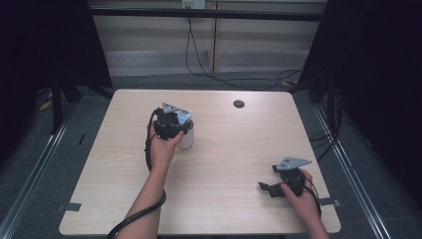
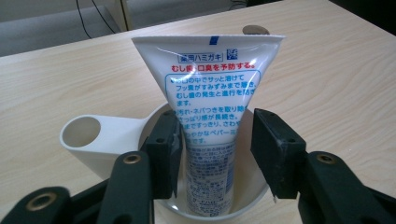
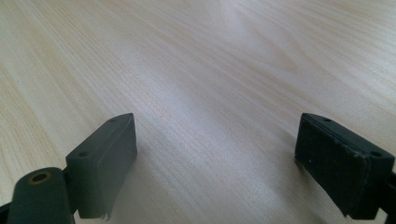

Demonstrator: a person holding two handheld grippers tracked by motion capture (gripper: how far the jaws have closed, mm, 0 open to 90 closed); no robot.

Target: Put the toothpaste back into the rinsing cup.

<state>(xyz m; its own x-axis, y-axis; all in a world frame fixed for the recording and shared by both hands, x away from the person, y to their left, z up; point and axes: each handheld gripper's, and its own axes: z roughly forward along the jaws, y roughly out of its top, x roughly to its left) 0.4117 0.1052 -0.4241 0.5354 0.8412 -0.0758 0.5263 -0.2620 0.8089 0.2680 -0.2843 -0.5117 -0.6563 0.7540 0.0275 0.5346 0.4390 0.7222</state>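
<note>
Left of the counter's (image 1: 224, 149) middle, a tube (image 2: 210, 107) stands in a white cup (image 2: 100, 140), the left gripper's (image 2: 212, 149) jaws apart around it, while the right gripper (image 1: 271, 188) near the front right corner rests wide apart.

Pale wood table (image 1: 219, 164), white handled cup (image 2: 100, 140) left of centre, round grommet (image 1: 239, 103) far side

Japanese print (薬用ハミガキ, red むし歯・口臭を予防する) on white tube (image 2: 210, 107)

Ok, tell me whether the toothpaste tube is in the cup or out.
In: the tube stands upright in the white cup, between the left gripper's open jaws.
</note>
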